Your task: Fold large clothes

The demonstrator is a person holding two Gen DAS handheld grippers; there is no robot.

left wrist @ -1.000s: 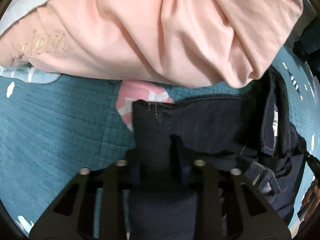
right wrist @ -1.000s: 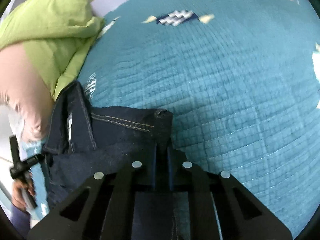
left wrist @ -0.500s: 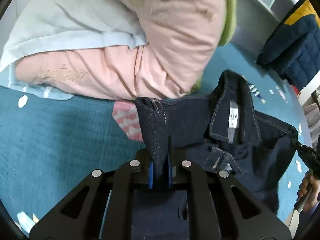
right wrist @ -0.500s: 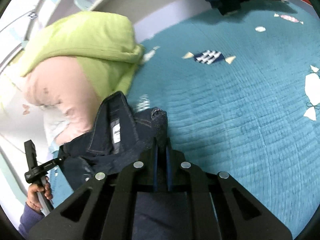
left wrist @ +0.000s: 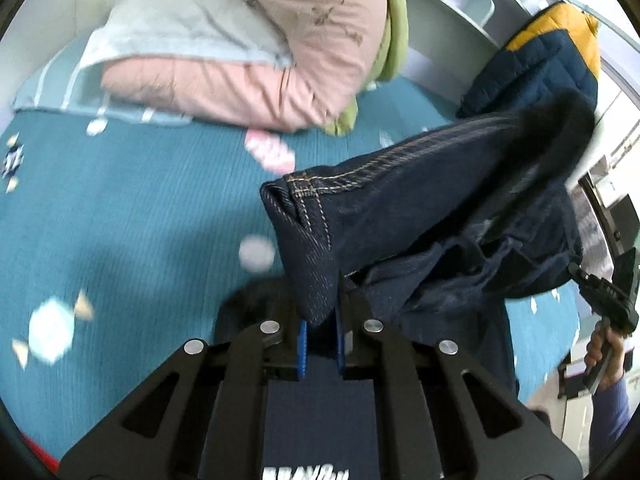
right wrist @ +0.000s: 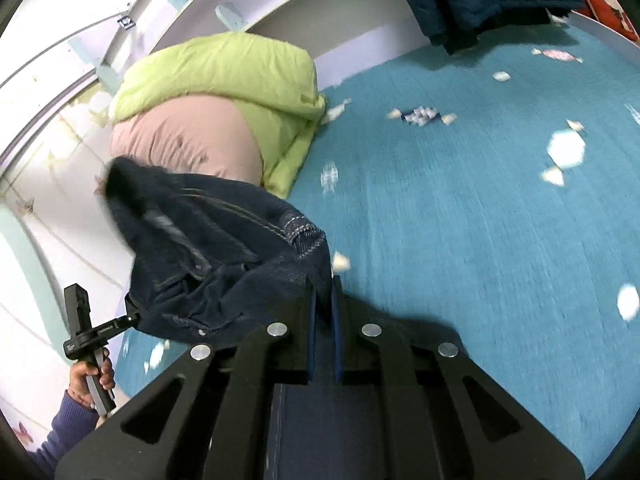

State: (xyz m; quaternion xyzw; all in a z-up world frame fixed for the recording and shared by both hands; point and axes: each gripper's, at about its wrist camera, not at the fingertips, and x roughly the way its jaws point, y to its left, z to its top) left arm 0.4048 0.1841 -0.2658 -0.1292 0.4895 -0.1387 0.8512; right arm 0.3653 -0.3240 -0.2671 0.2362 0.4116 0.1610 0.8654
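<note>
Dark blue jeans (left wrist: pixel 420 216) hang in the air above the teal bedspread (left wrist: pixel 120 220), stretched at the waistband between both grippers. My left gripper (left wrist: pixel 320 320) is shut on one waistband corner, its blue pads pinching the denim. My right gripper (right wrist: pixel 323 300) is shut on the other corner of the jeans (right wrist: pixel 224 256). In the left wrist view the hand holding the other gripper (left wrist: pixel 604 348) shows at the right edge. The right wrist view has a hand (right wrist: pixel 90 376) with its handle at the lower left. The legs of the jeans are out of sight below.
A pile of pink, pale grey and green bedding (left wrist: pixel 256 52) lies at the head of the bed, seen also as a green quilt (right wrist: pixel 224 76). A navy and yellow padded jacket (left wrist: pixel 548 56) sits by the white wall. The bedspread (right wrist: pixel 480 200) spreads wide to the right.
Both grippers have risen and drawn back, lifting the jeans off the bedspread. More of the bed, the bedding pile and the wall now shows. The left jaws went from loosely around the denim to pinching it.
</note>
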